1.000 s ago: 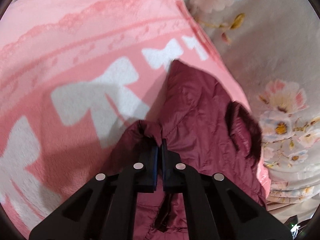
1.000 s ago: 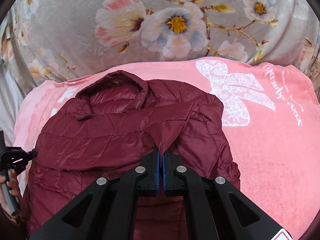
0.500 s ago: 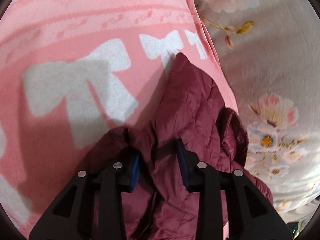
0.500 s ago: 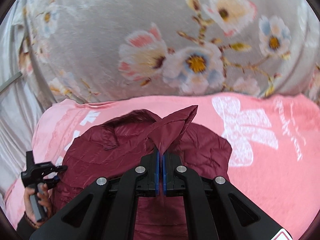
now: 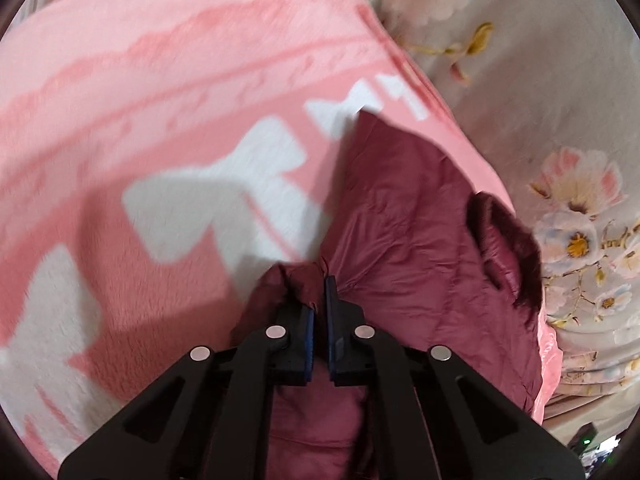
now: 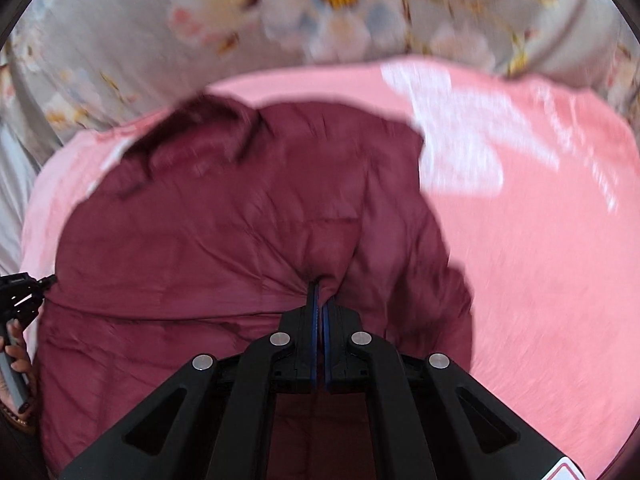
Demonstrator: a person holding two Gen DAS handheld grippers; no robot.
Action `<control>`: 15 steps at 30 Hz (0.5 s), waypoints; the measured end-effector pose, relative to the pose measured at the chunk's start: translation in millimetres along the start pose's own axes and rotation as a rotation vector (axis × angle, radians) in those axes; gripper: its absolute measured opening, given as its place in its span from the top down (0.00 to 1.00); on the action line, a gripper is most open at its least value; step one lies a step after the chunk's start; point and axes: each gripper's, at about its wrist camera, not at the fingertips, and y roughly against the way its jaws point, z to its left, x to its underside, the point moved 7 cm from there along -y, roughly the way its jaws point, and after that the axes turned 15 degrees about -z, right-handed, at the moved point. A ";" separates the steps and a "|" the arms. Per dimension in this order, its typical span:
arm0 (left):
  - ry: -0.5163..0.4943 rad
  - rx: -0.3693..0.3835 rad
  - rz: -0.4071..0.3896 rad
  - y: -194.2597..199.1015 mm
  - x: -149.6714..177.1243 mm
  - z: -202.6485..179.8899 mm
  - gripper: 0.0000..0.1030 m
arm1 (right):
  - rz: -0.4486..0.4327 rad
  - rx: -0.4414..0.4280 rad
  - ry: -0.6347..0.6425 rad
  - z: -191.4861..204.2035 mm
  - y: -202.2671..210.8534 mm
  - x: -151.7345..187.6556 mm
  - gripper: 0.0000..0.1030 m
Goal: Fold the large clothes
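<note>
A maroon quilted jacket (image 6: 224, 232) lies on a pink blanket (image 6: 540, 260), collar toward the far side. My right gripper (image 6: 319, 292) is shut on a pinch of the jacket's fabric near its middle, low against the garment. In the left wrist view the same jacket (image 5: 408, 220) stretches away with its dark collar (image 5: 504, 236) at the right. My left gripper (image 5: 318, 292) is shut on a bunched edge of the jacket at its near left side. The left gripper also shows at the left edge of the right wrist view (image 6: 24, 288), beside the jacket's edge.
The pink blanket with white bow prints (image 5: 208, 208) covers a grey floral bedsheet (image 5: 560, 100), which also fills the far side of the right wrist view (image 6: 320, 12). The person's hand (image 6: 14, 356) holds the left gripper's handle.
My left gripper opened half a second ago and has shut again on the jacket's edge. My right gripper carried the lifted flap down onto the jacket; the view is blurred with motion.
</note>
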 end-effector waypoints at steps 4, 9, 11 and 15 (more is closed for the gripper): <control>-0.023 0.014 -0.024 0.3 2.5 2.9 0.96 | -0.007 -0.014 -0.029 -4.7 -3.7 12.6 1.00; -0.168 -0.050 -0.077 1.5 7.3 -8.4 0.97 | -0.020 -0.003 -0.013 -4.2 -5.1 13.7 1.00; -0.192 -0.064 -0.081 1.7 7.8 -11.1 0.96 | -0.020 0.005 -0.004 -2.9 -4.5 13.4 1.00; -0.246 -0.090 -0.081 5.5 8.2 -13.6 0.96 | -0.024 0.025 0.030 1.6 6.6 15.9 0.99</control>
